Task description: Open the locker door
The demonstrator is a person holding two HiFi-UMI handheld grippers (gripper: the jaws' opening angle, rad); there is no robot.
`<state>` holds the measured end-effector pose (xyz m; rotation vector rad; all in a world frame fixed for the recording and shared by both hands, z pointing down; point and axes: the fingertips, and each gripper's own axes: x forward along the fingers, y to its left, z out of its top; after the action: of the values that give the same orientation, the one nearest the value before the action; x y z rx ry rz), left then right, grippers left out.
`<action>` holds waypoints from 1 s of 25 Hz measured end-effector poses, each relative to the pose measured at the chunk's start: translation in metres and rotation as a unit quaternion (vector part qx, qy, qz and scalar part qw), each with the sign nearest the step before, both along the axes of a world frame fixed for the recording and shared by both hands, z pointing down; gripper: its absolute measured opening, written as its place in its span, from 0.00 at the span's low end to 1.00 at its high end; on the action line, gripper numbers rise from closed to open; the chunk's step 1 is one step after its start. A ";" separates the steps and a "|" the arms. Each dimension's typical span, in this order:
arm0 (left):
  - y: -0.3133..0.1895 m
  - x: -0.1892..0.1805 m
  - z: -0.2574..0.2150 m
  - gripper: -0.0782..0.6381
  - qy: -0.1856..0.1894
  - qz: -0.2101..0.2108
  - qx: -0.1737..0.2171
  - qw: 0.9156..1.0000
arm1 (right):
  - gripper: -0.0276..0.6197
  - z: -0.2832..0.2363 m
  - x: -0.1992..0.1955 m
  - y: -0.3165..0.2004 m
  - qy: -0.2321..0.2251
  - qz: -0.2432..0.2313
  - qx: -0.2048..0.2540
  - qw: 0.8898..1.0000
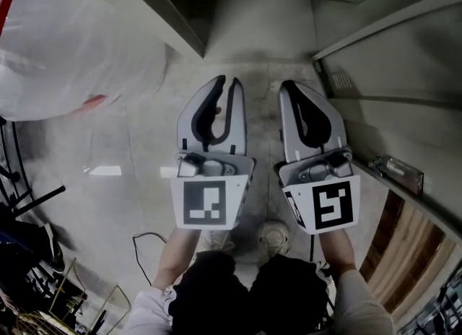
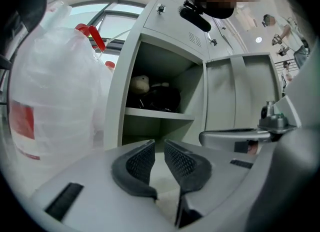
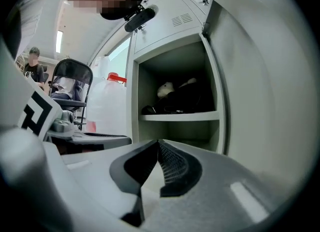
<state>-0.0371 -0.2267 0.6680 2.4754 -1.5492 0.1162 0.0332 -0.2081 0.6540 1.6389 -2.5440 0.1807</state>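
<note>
Both grippers point at the locker [image 2: 118,101], which is right in front of them. The left gripper [image 2: 159,148] has its jaws a little apart with nothing between them. The right gripper [image 3: 157,148] has its jaws pressed together, and it holds nothing too. The locker door [image 3: 265,86] is already open. It stands tall, up and down, and is swung out to the right, so the right gripper is nearer to it. If the door needs to go wider, I think a push from the right side would do it. A big white plastic bag [image 2: 55,86] sits close on the left, so there is little room there. Inside, a shelf [image 3: 177,117] holds a dark bag [image 3: 187,98].
</note>
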 end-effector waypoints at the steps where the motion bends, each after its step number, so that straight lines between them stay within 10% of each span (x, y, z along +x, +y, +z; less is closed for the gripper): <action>1: -0.001 0.000 -0.006 0.17 0.005 -0.002 -0.001 1.000 | 0.05 -0.007 0.001 0.000 0.006 -0.002 -0.003 1.000; 9: 0.029 -0.008 -0.140 0.17 0.002 0.027 -0.022 0.999 | 0.05 -0.149 -0.024 0.026 0.031 -0.027 -0.043 0.998; 25: 0.055 -0.013 -0.655 0.17 -0.024 0.054 0.007 0.998 | 0.05 -0.624 -0.059 0.060 0.035 -0.034 -0.068 0.996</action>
<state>-0.0496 -0.1715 0.0135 2.5854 -1.4393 0.1833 -0.0260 -0.1484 0.0304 1.4818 -2.4711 0.2784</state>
